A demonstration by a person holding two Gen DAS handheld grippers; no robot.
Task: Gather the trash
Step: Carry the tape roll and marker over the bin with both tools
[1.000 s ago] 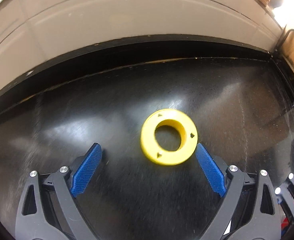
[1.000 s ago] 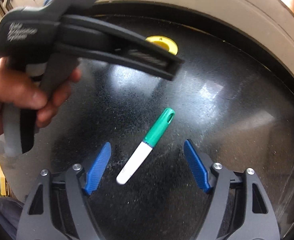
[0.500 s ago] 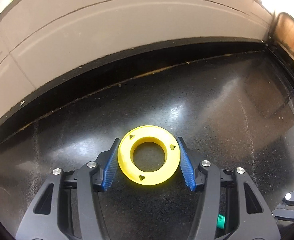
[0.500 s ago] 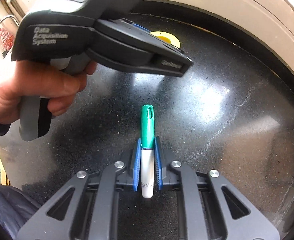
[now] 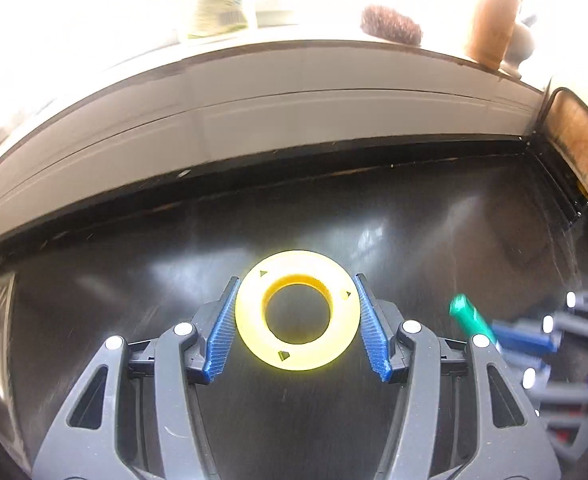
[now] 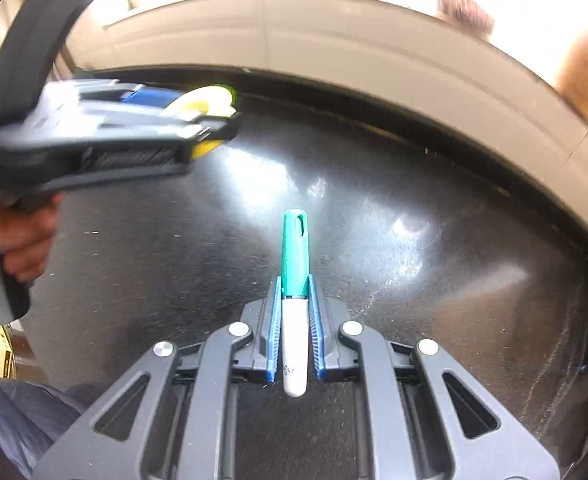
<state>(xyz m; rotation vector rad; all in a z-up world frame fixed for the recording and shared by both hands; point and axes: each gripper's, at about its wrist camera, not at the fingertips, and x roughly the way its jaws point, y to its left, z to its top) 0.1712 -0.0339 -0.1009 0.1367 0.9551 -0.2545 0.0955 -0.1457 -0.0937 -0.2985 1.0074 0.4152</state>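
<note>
My left gripper (image 5: 297, 316) is shut on a yellow plastic ring (image 5: 249, 320), its blue pads pressed on both sides, held above the black countertop (image 5: 133, 280). The ring also shows in the right wrist view (image 6: 203, 100), in the left gripper (image 6: 197, 120). My right gripper (image 6: 295, 312) is shut on a white marker with a green cap (image 6: 295, 256), which points forward between the pads. The marker's cap also shows at the right of the left wrist view (image 5: 468, 316).
A pale backsplash wall (image 5: 294, 112) runs behind the counter with a black edge strip. A wooden board (image 5: 582, 148) stands at the far right. A brush (image 5: 392, 26) and a brown container (image 5: 490, 28) sit on the ledge above.
Both grippers closed: the left on the yellow ring, the right on the marker. Since then both have lifted and tilted up, so more of the wall and ledge shows.
</note>
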